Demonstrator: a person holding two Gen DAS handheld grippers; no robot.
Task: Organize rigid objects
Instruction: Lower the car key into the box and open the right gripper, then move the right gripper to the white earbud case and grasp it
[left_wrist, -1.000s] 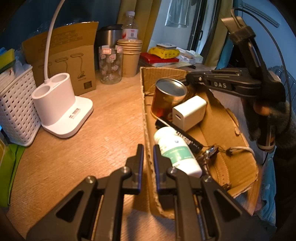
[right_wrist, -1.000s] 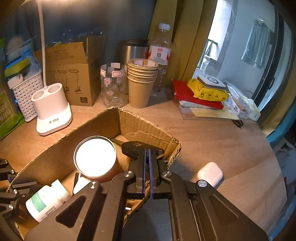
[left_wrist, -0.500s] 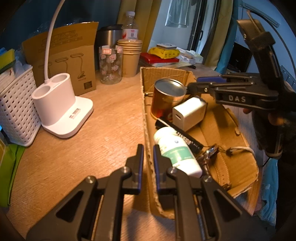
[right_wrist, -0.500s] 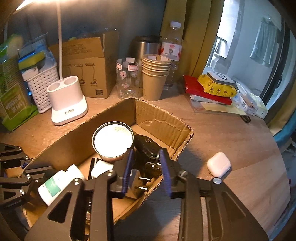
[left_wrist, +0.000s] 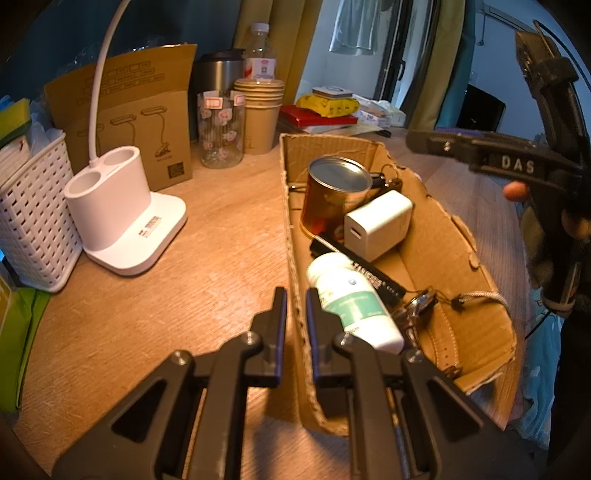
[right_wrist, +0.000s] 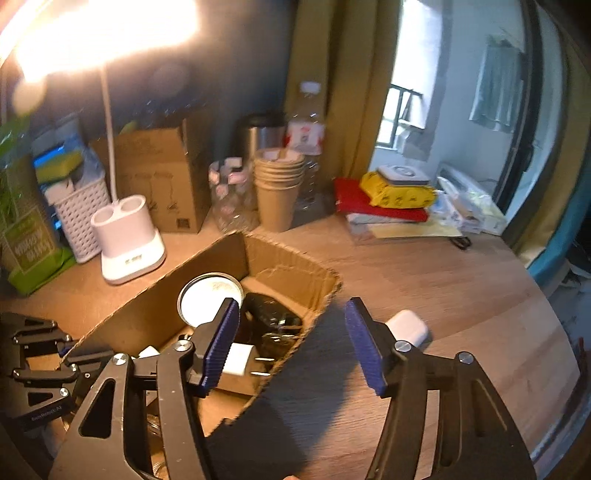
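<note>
The cardboard box (left_wrist: 436, 236) sits on the desk and holds a tin can (left_wrist: 334, 195), a white charger (left_wrist: 376, 225) and a pill bottle (left_wrist: 354, 302); the left gripper (left_wrist: 293, 325) is pinched shut on the box's near wall; the right gripper (right_wrist: 291, 347) is opening, nothing between its jaws; the white earbud case (right_wrist: 408, 326) lies outside on the desk, judged light, rigid and slippery; grasp across its flat sides.

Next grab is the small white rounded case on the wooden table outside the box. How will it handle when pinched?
The small white rounded case looks smooth and glossy, so probably slippery. Its rounded edges may let it squirt from the pads. It lies flat, so unlikely to roll.
</note>
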